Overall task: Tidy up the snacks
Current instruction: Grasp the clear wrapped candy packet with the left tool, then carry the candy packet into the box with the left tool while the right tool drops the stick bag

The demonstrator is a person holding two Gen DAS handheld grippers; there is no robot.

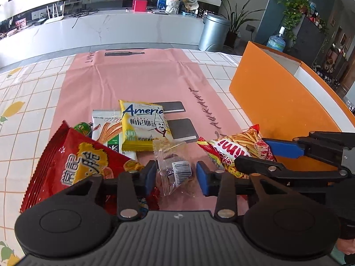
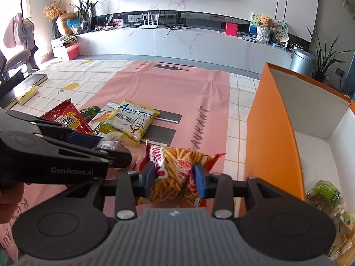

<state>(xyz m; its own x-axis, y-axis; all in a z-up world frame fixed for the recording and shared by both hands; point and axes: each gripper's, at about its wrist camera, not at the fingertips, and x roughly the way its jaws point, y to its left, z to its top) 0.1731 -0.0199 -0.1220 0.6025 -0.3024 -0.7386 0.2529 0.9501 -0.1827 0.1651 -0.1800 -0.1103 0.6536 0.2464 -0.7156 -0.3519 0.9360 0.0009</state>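
2 grippers are at the snack pile on the pink mat (image 1: 137, 77).

The left gripper (image 1: 174, 174) has its fingers close on both sides of a small clear packet (image 1: 175, 166), though I cannot tell if they squeeze it. The right gripper (image 2: 173, 175) pinches the fries bag (image 2: 175, 168) tight in the middle. Behind lie a yellow bag (image 1: 144, 126), a red bag (image 1: 75, 164) and a white stick-snack bag (image 1: 106, 126). The orange box (image 2: 273, 137) stands at the right with a green-label snack (image 2: 326, 195) inside.

Orange box (image 2: 273, 133), pink mat (image 1: 137, 82), red chip bag (image 1: 73, 161), yellow packet (image 1: 144, 126).
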